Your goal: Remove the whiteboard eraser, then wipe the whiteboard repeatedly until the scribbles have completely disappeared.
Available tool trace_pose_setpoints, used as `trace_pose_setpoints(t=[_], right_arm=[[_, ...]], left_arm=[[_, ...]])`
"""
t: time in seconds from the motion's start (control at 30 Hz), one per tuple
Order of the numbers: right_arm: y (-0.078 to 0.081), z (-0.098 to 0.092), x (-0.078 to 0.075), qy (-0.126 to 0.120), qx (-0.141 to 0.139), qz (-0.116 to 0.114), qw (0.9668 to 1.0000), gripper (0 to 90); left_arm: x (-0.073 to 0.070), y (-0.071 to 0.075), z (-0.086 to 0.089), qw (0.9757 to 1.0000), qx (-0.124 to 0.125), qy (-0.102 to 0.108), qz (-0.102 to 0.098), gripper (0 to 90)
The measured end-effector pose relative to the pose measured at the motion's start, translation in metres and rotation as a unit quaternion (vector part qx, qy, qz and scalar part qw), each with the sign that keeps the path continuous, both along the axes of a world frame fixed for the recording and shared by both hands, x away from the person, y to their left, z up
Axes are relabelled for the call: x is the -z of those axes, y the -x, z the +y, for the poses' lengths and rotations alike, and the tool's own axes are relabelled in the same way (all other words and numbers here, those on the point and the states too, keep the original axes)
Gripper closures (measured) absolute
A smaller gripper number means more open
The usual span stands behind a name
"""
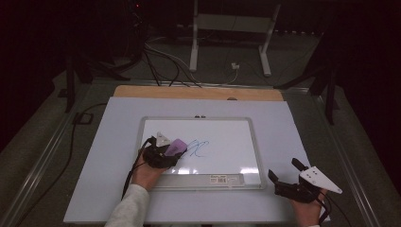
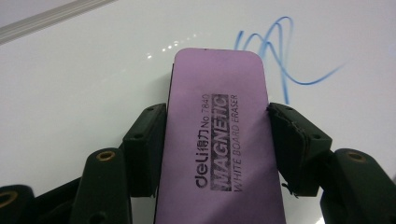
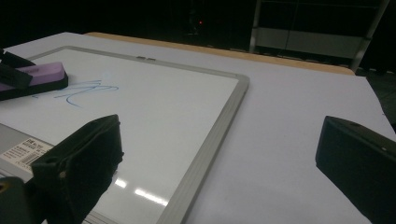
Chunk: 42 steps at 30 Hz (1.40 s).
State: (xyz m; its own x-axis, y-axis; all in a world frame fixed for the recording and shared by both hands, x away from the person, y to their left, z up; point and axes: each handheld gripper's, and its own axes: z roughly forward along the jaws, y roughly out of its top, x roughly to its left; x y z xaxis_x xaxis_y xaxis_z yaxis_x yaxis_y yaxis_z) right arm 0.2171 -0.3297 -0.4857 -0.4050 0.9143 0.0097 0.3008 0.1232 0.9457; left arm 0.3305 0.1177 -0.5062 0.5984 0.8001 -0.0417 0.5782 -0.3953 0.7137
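The work in hand looks like wiping the blue scribble (image 1: 198, 148) off the whiteboard (image 1: 236, 137) w/ the purple eraser (image 1: 175, 147). Judging by how things lie, it's at an early stage: eraser is picked up and brought to the board, but the scribble looks whole, all loops intact in the left gripper view (image 2: 280, 51), no smeared gap. Left to do: sweep the eraser across the ink, prob. a few passes.

Eraser sits on the board's left-centre, its far end just beside the scribble's left edge; whether it overlaps the first strokes can't be told. It reads "MAGNETIC WHITE BOARD ERASER" (image 2: 219, 140) on top.

Left hand-held gripper (image 1: 161, 153): clamped on the eraser, black pads (image 2: 144, 149) pressing both long sides approx. mid-length. The left hand (image 1: 144, 175) comes in from the bottom, sleeve over the board's lower frame, gripper pointing fwd and slightly right toward the ink, held low so the eraser lies about flat on the surface.

Right hand-held gripper (image 1: 286, 176): jaws spread wide, nothing between them, as the right gripper view shows, w/ bare bench (image 3: 289, 140) in the gap. It is parked off the board's lower-right corner on the bench sheet, right hand (image 1: 307, 208) at the near edge, pointing left-fwd toward the board. It looks idle, well apart from eraser and ink.
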Motion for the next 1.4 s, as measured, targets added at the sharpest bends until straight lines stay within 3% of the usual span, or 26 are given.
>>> trace_pose_setpoints(t=[0.17, 0.37, 0.5, 0.63, 0.93, 1.2, 1.27, 1.4], right_arm=[[0.0, 0.0, 0.0, 0.0, 0.0, -0.001, 1.0, 0.9], [0.0, -0.001, 0.0, -0.001, 0.001, 0.001, 1.0, 0.9], [0.0, -0.001, 0.001, 0.0, 0.0, 0.001, 1.0, 1.0], [0.0, -0.001, 0.001, 0.0, 0.001, 0.001, 1.0, 0.9], [0.0, 0.0, 0.001, 0.002, 0.001, 0.001, 1.0, 0.9], [0.0, -0.002, 0.0, 0.0, 0.002, 0.0, 1.0, 0.9], [0.0, -0.002, 0.0, 0.0, 0.003, 0.0, 1.0, 0.9], [0.001, -0.003, 0.0, -0.001, 0.005, -0.001, 1.0, 1.0]], left_arm=[[0.0, -0.006, 0.012, 0.9993, -0.037, -0.002, 0.003, 41.5], [0.0, -0.008, 0.013, 0.9991, -0.042, 0.001, 0.003, 41.6], [0.0, -0.005, 0.007, 0.9996, -0.027, 0.0, 0.003, 41.6], [0.0, 0.0, -0.003, 1.0, 0.004, -0.002, 0.003, 41.6], [-0.001, 0.009, -0.018, 0.9989, 0.046, -0.003, 0.005, 41.6], [-0.001, 0.011, -0.021, 0.9981, 0.061, -0.003, 0.005, 41.7], [-0.001, 0.01, -0.019, 0.9986, 0.053, -0.008, 0.001, 41.7], [-0.001, 0.001, -0.009, 0.9998, 0.009, -0.017, -0.004, 41.8]])
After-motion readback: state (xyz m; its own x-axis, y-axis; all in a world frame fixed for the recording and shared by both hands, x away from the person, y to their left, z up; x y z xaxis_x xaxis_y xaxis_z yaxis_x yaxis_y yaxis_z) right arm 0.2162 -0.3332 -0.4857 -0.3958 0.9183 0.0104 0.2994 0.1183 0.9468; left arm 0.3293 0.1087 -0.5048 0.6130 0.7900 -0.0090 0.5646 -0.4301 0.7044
